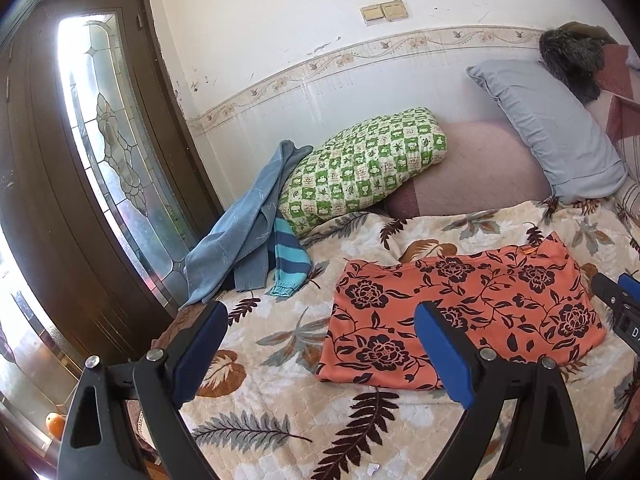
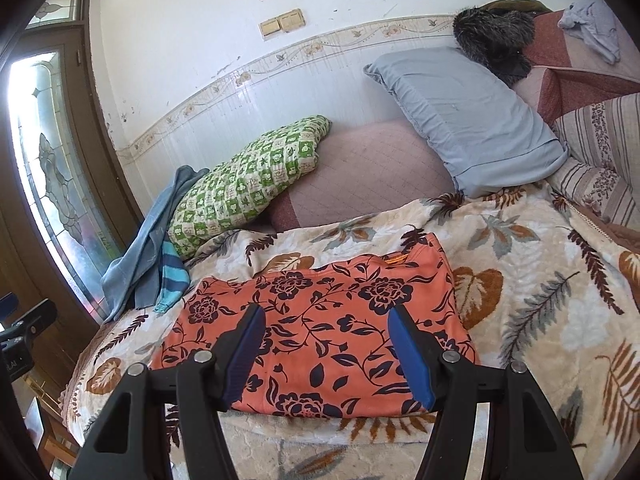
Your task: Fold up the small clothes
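Folded orange garment with dark floral print [image 2: 320,332] lies flat on bed's cream leaf-patterned blanket [image 2: 540,280]. Left tongs [image 1: 320,344] apart, empty, garment ahead and to their right. Right tongs [image 2: 326,348] apart, empty, hovering over garment's near edge. Blue knit clothes pile [image 1: 248,240] near green checked pillow [image 1: 360,168]

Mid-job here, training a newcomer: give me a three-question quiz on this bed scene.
1. True or false: the orange floral garment lies folded flat on the blanket.
2. Which grippers hold cloth? A) left B) right C) neither
3. Fill in: the blue clothes lean against the ____-checked pillow.

Key: 1 true. 2 C: the left gripper and right gripper are both open, empty. 3 green.
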Demonstrator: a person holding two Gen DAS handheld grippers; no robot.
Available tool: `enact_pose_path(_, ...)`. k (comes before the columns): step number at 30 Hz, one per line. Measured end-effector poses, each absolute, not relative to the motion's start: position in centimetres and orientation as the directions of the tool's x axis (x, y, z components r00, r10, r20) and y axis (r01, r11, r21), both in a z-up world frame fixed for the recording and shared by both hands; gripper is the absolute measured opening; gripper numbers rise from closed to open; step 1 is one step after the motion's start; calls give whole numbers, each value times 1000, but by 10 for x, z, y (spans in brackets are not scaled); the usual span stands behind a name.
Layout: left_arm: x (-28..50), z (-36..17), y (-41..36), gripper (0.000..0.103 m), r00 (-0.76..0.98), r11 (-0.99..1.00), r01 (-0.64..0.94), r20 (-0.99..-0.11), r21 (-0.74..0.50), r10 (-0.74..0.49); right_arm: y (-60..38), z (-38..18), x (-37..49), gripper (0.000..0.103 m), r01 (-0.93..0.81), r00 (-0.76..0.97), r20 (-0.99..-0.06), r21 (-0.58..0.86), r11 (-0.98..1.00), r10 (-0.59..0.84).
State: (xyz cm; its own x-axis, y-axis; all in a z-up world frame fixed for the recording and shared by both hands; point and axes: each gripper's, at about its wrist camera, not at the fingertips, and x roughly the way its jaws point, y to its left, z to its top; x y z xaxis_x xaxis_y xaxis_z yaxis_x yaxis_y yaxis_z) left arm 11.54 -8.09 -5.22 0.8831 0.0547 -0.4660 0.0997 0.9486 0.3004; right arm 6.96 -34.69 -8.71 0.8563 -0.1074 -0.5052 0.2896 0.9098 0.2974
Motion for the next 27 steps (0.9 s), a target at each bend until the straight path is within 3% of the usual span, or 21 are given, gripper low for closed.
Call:
enact_pose_path(20,132,-74,-75,94,859,955,79,-506,286,80,-354,-97,71,67,312,835,-537,289,905,-116)
enact_pose_path(27,149,-104,-62,94,784,967,98,-617,234,70,-352,-104,76,67,313,817,-566,278,908,-108)
